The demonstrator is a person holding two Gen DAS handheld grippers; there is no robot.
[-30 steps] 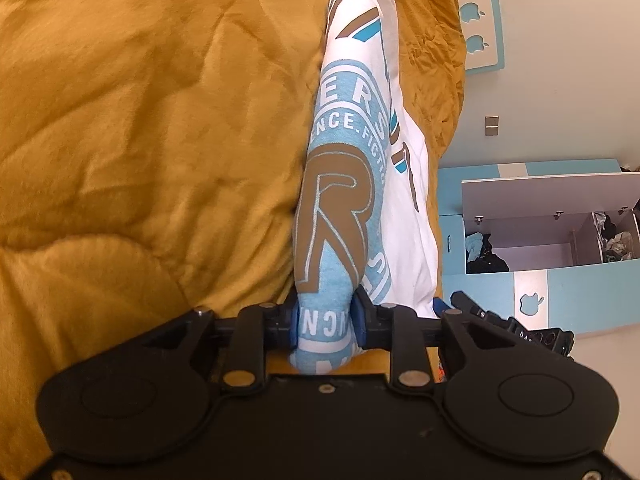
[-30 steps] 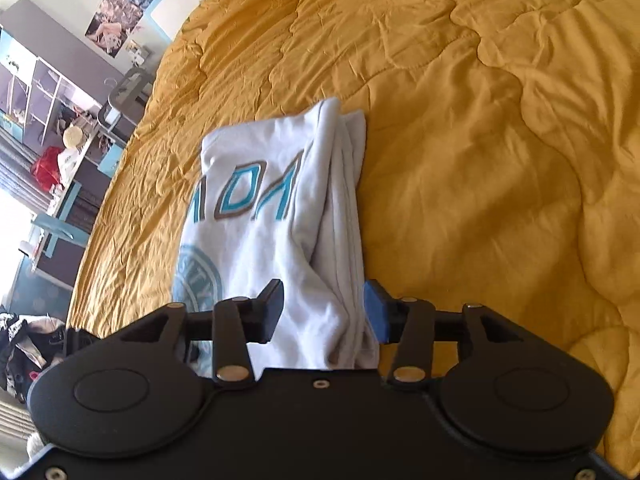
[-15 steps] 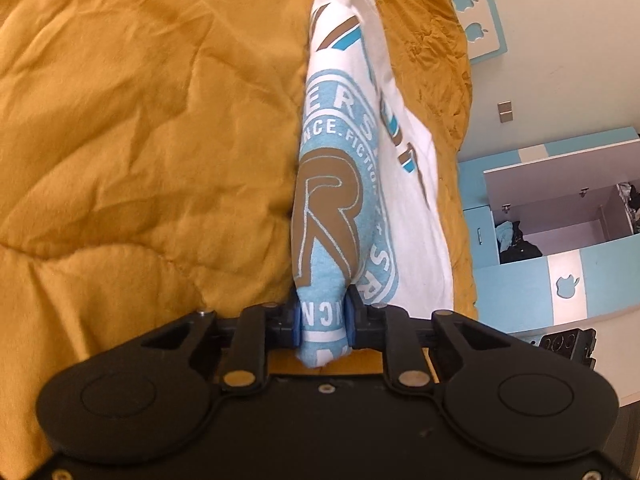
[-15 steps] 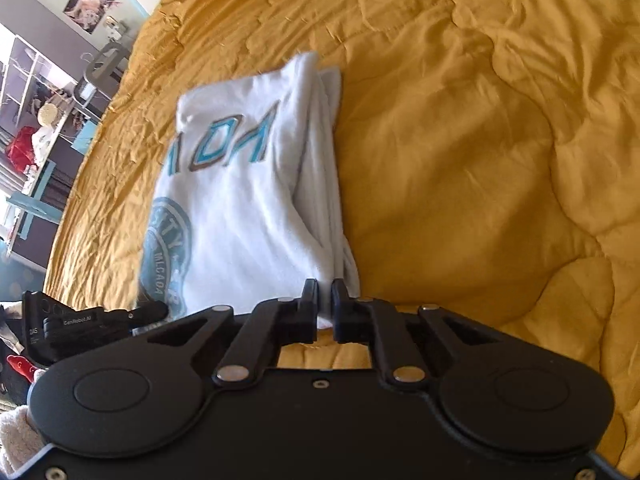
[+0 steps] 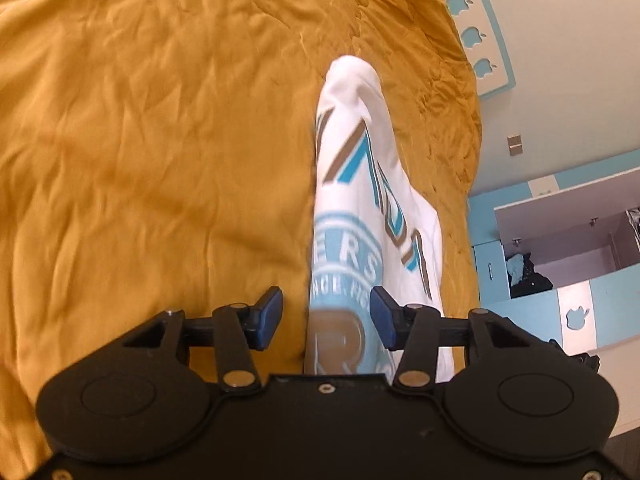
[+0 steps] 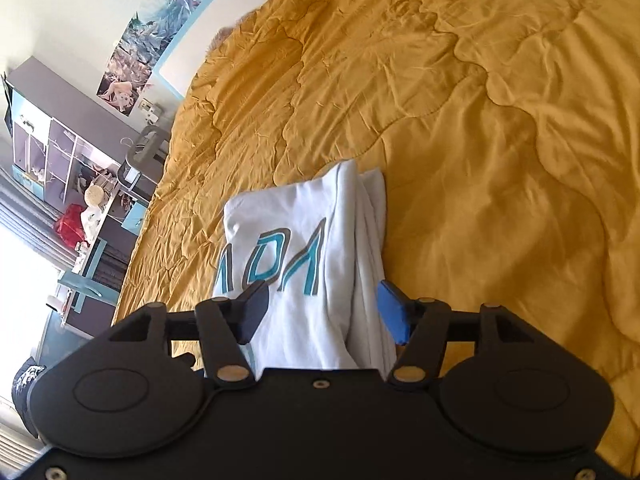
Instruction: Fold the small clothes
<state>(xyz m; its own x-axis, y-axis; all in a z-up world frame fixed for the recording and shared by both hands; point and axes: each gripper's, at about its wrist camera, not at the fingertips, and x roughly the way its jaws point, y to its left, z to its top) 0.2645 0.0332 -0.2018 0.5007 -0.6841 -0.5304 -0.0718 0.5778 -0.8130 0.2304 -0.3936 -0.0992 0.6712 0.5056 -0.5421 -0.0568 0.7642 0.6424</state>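
Left wrist view: left hand-held gripper [image 5: 326,318] spread, jaws opening; the folded white cotton T-shirt with teal-and-brown print [image 5: 360,216] lies on the mustard quilted bed cover [image 5: 160,140], its near end between the pads, untouched. Print blurred.

Right wrist view: right hand-held gripper [image 6: 322,312] likewise opening, pads clear of the shirt's [image 6: 304,240] layered edge. Judged: release after a fold; next, re-grip for another fold or withdraw. Shirt's near end hidden behind both gripper bodies.

Mustard quilted bedspread [image 5: 160,140], blue-and-white cupboard [image 5: 568,272] standing open, wall posters [image 6: 132,60]
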